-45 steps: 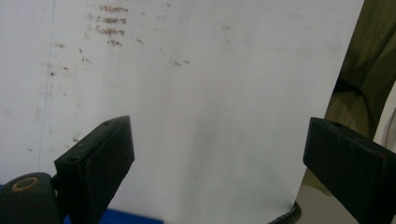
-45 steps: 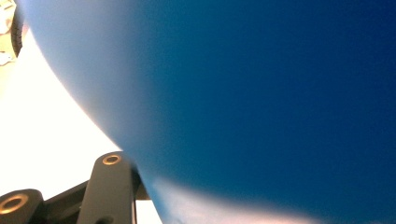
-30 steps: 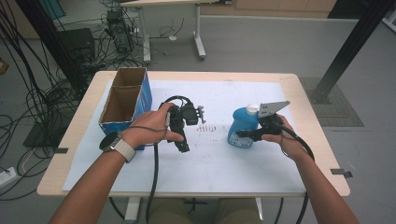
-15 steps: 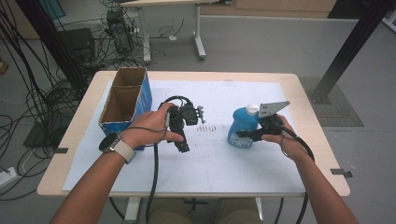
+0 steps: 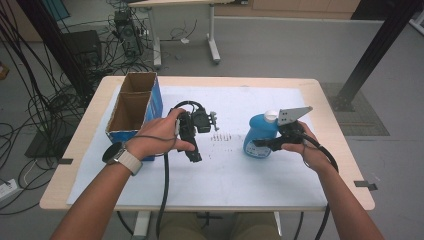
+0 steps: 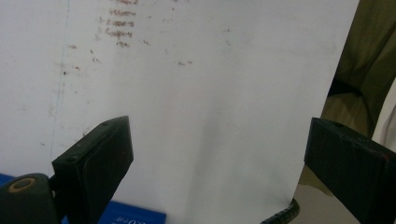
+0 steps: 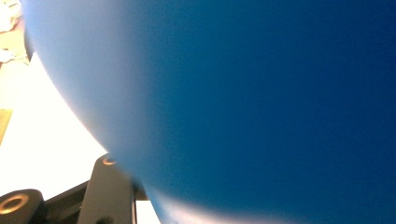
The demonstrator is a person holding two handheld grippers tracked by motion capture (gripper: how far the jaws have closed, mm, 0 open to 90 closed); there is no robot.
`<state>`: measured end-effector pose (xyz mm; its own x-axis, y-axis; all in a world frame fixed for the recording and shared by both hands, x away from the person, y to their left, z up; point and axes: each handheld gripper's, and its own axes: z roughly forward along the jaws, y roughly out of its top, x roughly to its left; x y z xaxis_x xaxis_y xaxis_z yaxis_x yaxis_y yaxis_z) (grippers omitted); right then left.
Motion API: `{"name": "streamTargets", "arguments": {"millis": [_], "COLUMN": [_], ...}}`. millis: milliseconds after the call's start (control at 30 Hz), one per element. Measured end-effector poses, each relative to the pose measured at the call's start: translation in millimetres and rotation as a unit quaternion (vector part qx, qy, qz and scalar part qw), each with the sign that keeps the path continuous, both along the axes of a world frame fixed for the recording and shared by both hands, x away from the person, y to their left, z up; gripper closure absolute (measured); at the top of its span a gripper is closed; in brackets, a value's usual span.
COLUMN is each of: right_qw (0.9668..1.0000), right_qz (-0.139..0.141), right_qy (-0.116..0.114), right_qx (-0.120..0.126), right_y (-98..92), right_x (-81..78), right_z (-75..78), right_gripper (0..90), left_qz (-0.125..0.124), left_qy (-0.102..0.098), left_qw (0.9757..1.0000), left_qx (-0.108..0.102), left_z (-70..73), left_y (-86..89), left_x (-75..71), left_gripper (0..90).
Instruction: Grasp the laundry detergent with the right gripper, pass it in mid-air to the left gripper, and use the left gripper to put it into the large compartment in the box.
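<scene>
A blue bottle (image 5: 261,131) with a white cap stands upright on the white sheet (image 5: 235,175), right of the middle. My right gripper (image 5: 261,143) is shut on its lower body from the right. In the right gripper view the bottle's blue wall (image 7: 261,102) sits very close, and one black finger (image 7: 109,191) shows beside it at the lower left. My left gripper (image 5: 193,155) lies low over the sheet near the middle, with a hand wrapped around it. Its jaws stand wide open (image 6: 215,144) with only bare paper between them.
An open cardboard box (image 5: 114,131) with blue sides and two compartments stands at the table's left side, close to the left hand. Its blue edge (image 6: 133,218) peeks in at the bottom of the left gripper view. Faint brown marks (image 5: 220,137) dot the sheet between the grippers.
</scene>
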<state>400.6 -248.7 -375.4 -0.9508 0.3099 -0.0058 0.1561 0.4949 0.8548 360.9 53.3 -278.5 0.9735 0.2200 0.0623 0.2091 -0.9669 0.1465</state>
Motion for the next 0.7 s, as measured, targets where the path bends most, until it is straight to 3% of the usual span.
{"name": "streamTargets", "arguments": {"millis": [133,567,700], "right_qw": [1.0,0.9996,0.9996], "right_qz": [0.006,0.023,0.026], "right_qy": [0.0,0.01,0.011], "right_qx": [0.001,-0.009,-0.006], "right_y": [3.3,23.0,26.2], "right_x": [-3.6,-28.7,-33.3], "right_z": [7.1,27.4,31.7], "right_gripper": [43.7,43.8,43.7], "left_qz": [-0.005,-0.051,-0.054], "left_qy": [-0.004,-0.002,0.0], "left_qw": [1.0,0.9983,0.998], "left_qx": [-0.006,0.03,0.032], "left_z": [6.2,28.3,36.6], "left_y": [1.1,-5.4,-7.7], "left_x": [-1.8,-2.3,-1.8], "left_gripper": [8.2,7.7,7.6]}}
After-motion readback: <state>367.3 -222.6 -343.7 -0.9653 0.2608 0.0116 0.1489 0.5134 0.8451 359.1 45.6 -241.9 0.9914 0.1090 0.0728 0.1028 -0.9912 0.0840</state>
